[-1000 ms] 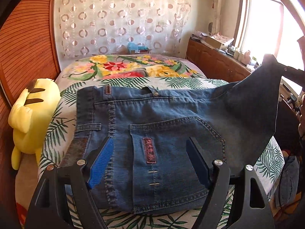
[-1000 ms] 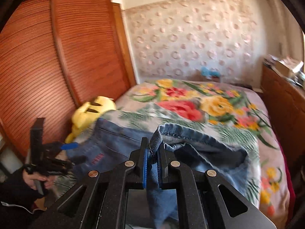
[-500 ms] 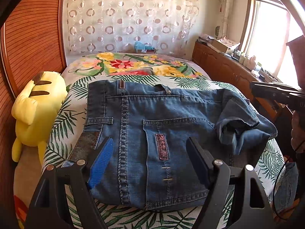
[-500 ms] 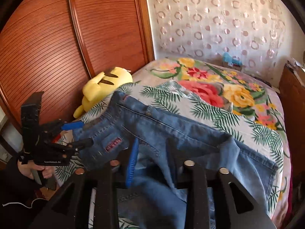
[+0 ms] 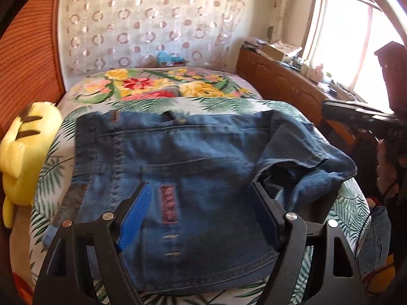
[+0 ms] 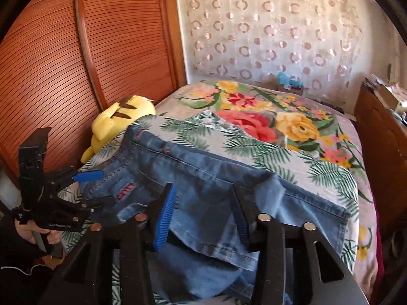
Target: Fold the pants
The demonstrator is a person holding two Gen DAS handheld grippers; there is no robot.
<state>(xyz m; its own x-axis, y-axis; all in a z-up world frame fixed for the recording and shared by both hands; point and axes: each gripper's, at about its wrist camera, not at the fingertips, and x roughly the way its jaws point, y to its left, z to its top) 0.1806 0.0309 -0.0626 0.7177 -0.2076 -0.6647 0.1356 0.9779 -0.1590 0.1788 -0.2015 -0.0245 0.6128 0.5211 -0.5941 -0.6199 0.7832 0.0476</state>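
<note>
Blue denim pants (image 5: 193,167) lie folded on the bed, waistband toward the far side, back pocket up. A leg end (image 5: 305,167) lies rumpled on top at the right. My left gripper (image 5: 201,203) is open and empty, just above the near part of the pants. My right gripper (image 6: 203,208) is open and empty above the rumpled leg end (image 6: 279,211). The pants also show in the right wrist view (image 6: 203,175). The right gripper also shows at the right edge of the left wrist view (image 5: 361,117), and the left gripper in the right wrist view (image 6: 86,185).
The bed (image 5: 157,89) has a floral and palm-leaf cover. A yellow plush toy (image 5: 23,147) lies at its left edge beside a wooden slatted door (image 6: 76,63). A wooden cabinet (image 5: 285,81) with clutter runs along the right under a window.
My right gripper opened and let go of the pant leg, which dropped onto the folded pants at the right. It then drew back. My left gripper stayed open.
</note>
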